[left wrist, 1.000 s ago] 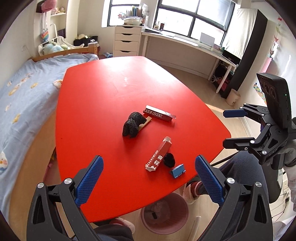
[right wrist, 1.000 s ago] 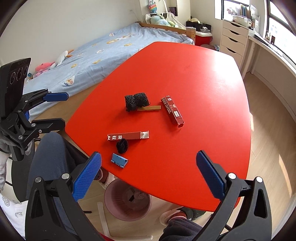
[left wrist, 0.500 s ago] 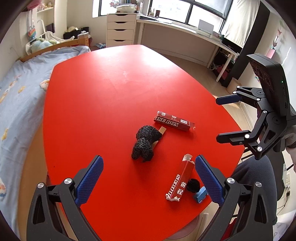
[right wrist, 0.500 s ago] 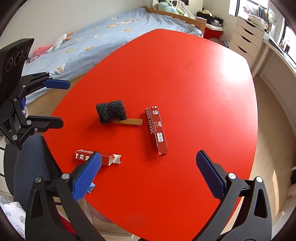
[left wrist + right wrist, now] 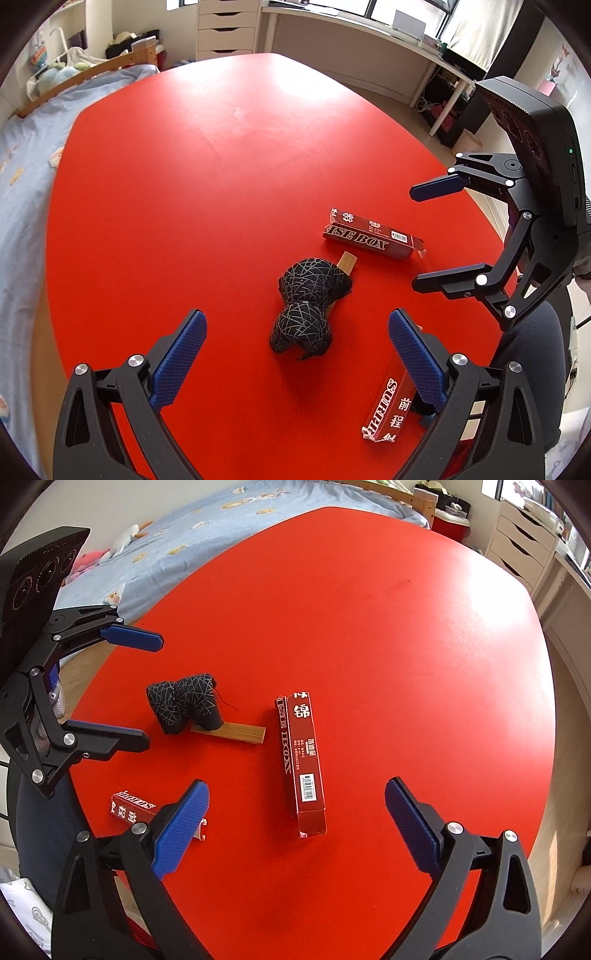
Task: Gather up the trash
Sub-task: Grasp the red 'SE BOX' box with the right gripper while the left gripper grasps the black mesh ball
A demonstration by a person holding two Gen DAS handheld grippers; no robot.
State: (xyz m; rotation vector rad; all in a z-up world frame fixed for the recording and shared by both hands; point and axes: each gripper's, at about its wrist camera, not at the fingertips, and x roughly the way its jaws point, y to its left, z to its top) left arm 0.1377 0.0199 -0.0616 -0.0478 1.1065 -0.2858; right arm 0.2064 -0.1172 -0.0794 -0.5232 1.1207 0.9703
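On the red table (image 5: 184,192) lie a black bundle with pale line pattern (image 5: 306,299), a wooden strip (image 5: 347,263) partly under it, a long dark red box (image 5: 371,238) and a second red box (image 5: 388,410) near the front edge. My left gripper (image 5: 295,363) is open and empty, just short of the bundle. My right gripper (image 5: 295,834) is open and empty, with the dark red box (image 5: 303,764) lying between its fingers. The bundle (image 5: 184,707), strip (image 5: 231,733) and second box (image 5: 131,808) also show in the right wrist view.
A bed with a blue cover (image 5: 22,177) runs along the table's left side. A white desk (image 5: 369,40) and a drawer unit (image 5: 227,29) stand under the windows. A dark office chair seat (image 5: 532,369) sits at the table's near edge.
Both grippers have moved forward over the table and lower toward the trash. The pink bin, the small black item and the blue item have dropped out of view.
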